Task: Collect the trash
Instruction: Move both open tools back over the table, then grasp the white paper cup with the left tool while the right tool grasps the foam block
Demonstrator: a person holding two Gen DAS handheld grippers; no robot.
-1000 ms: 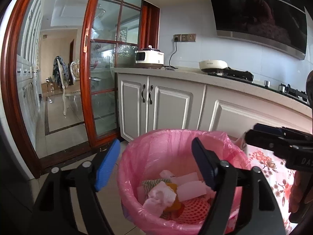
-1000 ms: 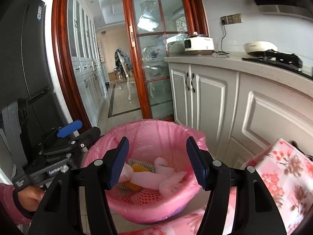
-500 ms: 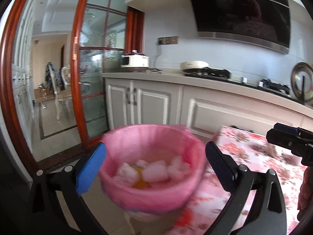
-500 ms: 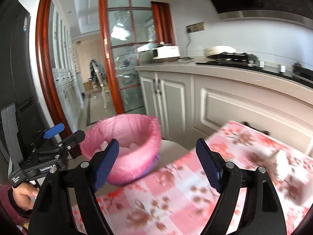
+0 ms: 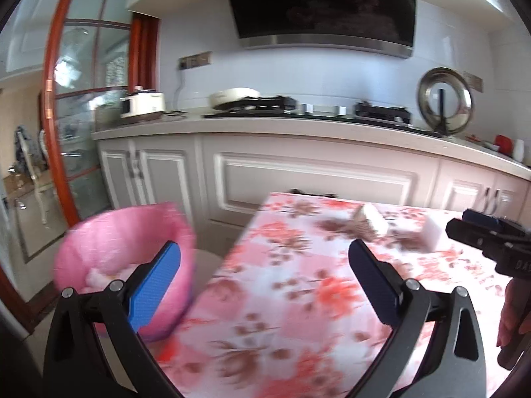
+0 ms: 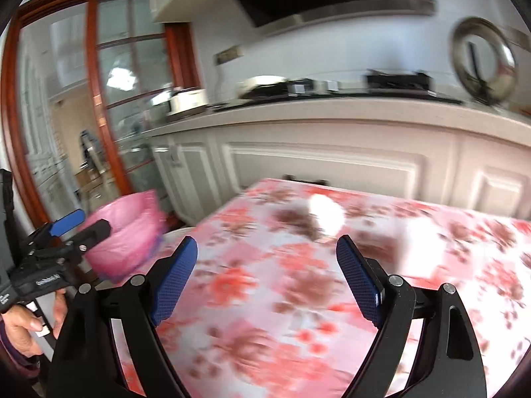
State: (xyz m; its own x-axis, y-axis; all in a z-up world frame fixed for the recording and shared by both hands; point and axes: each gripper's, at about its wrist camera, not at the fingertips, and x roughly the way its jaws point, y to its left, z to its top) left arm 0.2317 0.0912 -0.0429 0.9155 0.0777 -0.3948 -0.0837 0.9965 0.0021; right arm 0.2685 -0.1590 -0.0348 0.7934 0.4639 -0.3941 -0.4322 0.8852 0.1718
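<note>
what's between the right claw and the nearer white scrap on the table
Only bare floral tablecloth, shown in the right wrist view. The right claw is opening with nothing between its jaws, and the white scrap lies just beyond.

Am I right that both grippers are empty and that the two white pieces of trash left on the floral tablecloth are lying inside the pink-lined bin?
Not quite. Both the left gripper and right gripper are empty, but the two white pieces of trash lie on the floral tablecloth, outside the pink-lined bin. The bin stands off the table's left edge, as the left wrist view shows.
</note>
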